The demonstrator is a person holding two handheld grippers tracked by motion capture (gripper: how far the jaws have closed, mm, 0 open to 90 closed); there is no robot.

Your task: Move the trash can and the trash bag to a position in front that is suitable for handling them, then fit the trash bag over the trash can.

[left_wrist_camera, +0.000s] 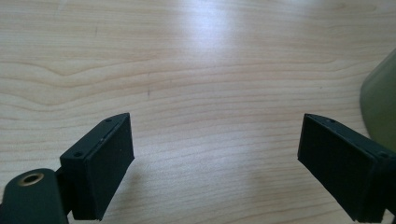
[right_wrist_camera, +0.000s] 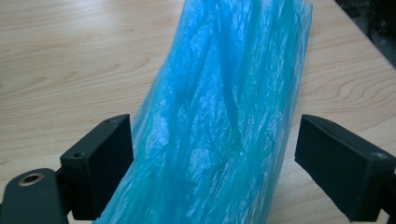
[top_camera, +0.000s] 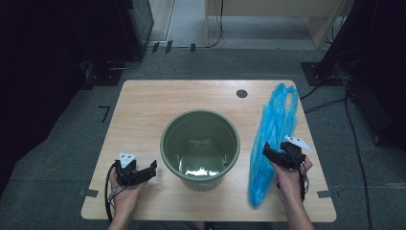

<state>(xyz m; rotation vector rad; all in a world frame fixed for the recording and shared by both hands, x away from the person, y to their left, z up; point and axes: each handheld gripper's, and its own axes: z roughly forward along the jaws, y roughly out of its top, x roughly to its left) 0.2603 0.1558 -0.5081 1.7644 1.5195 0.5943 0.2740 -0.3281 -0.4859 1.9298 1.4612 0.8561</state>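
Jaws, right gripper: wide apart, the blue plastic bag lying between them; the left pad sits just at the bag's edge, the right pad stands apart from it, and no pinch shows.
Jaws, left gripper: wide apart, bare table between them, nothing held.
Blue plastic bag: a long crumpled strip on the right part of the table, running from near the far edge toward the near one, right of the bucket.
Right gripper in the high view: over the bag's middle, held in the person's right hand.
Green bucket: upright at mid-table, its mouth open upward.
Left gripper in the high view: low near the table, just left of the bucket.
Left gripper view adds: a sliver of the bucket's wall at the right edge.
Right gripper view adds: the bag's creases and its translucent film close up.
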